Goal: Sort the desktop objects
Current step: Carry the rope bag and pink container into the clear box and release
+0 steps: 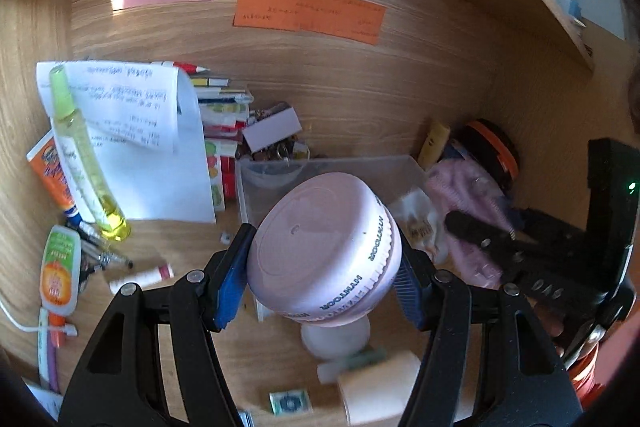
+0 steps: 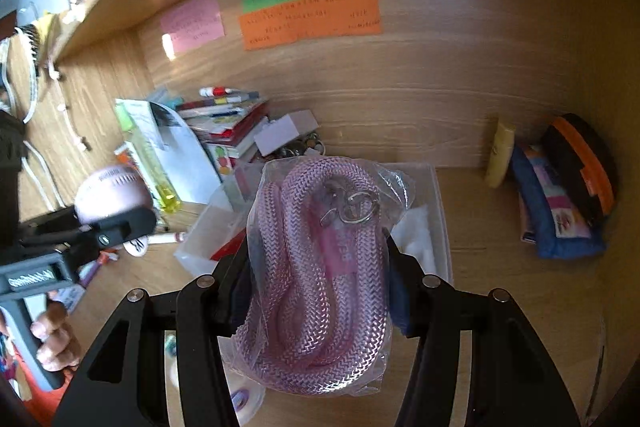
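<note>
Pinching a pink jar (image 1: 320,251), the left gripper (image 1: 320,267) holds it above the clear bin (image 1: 404,169) near the desk's back edge; the right gripper (image 2: 320,291) clamps a bagged pink rope (image 2: 320,267) over that bin.

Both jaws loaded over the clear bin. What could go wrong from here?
1. The left gripper pinches the pink round jar by its curved wall, tilted; it may slip and drop onto the clutter below.
2. The right gripper holds the bagged pink rope through slick plastic; the bag may slide out.
3. Both head for the clear bin, so the grippers may collide.
</note>
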{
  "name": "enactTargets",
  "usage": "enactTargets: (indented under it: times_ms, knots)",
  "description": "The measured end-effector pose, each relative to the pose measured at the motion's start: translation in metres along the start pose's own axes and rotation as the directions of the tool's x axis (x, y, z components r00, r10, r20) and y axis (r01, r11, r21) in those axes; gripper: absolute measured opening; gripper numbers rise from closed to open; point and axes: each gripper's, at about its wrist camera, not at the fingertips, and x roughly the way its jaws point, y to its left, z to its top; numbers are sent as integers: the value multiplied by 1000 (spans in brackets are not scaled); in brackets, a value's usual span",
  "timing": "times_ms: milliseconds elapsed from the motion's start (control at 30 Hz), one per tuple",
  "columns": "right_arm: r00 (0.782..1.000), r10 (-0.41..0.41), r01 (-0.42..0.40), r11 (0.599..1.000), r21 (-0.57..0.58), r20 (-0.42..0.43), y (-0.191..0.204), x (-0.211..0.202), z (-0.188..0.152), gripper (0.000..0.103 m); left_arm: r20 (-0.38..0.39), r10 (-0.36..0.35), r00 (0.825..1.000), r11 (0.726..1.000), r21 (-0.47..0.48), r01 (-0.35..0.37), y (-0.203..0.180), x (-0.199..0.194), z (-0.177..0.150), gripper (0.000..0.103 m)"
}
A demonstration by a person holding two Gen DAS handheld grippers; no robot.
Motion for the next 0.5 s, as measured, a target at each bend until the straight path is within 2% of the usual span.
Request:
enactTargets:
  times_ms: [267,500]
  knots:
    - [999,-19,19,1000,-10,-50,0,53,20,52,-45,10,999,1000,-22,-11,5,47,20,63]
    - [993,-63,60,998,-36,-98,5,93,15,51,-107,45,993,999,-11,-47,7,88,13,63]
